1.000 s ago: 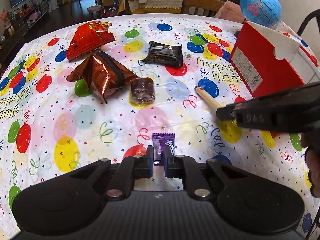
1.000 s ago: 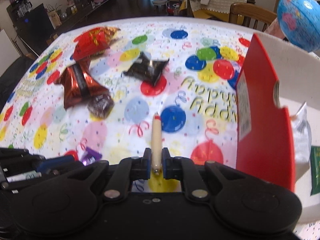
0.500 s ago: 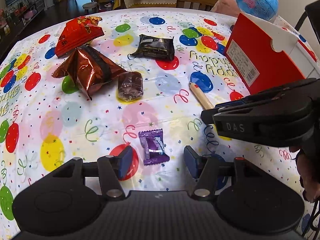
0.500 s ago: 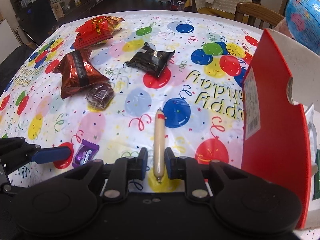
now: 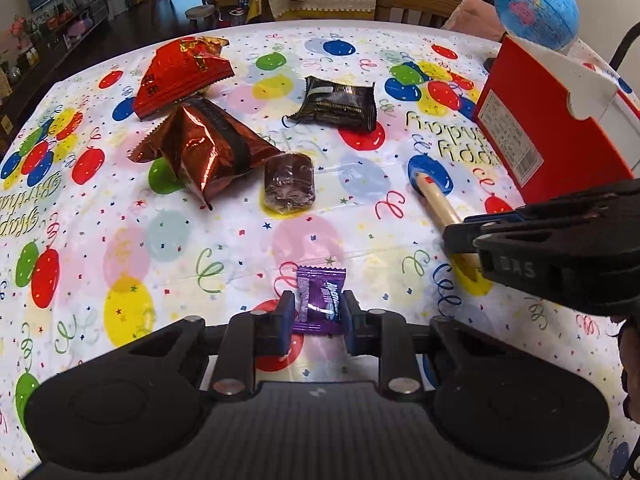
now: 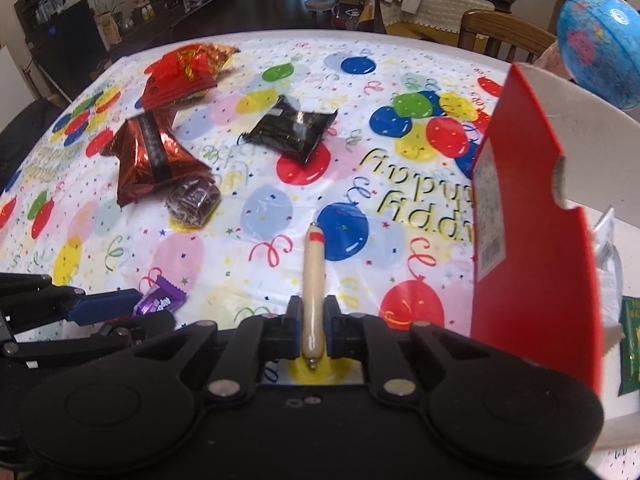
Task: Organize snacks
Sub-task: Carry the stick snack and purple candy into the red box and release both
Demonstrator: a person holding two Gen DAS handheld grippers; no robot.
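Note:
My left gripper (image 5: 316, 314) is shut on a small purple candy (image 5: 320, 298) low over the tablecloth; the candy also shows in the right wrist view (image 6: 160, 302). My right gripper (image 6: 313, 322) is shut on a beige sausage stick (image 6: 312, 276) with a red band, which points forward; the stick also shows in the left wrist view (image 5: 438, 202). Farther out lie a round brown wrapped cake (image 5: 289, 182), a copper foil bag (image 5: 208, 148), a red bag (image 5: 180, 74) and a black packet (image 5: 340, 102).
A red box (image 6: 532, 248) with a white inside stands open at the right and holds packets (image 6: 630, 344). A blue globe (image 6: 600, 46) and a wooden chair (image 6: 500, 36) stand behind it. The balloon tablecloth (image 5: 120, 240) covers the table.
My left gripper, shut a second ago, opened wide half a second ago and has closed on the purple candy. My right gripper has tightened on the sausage stick and stayed in place.

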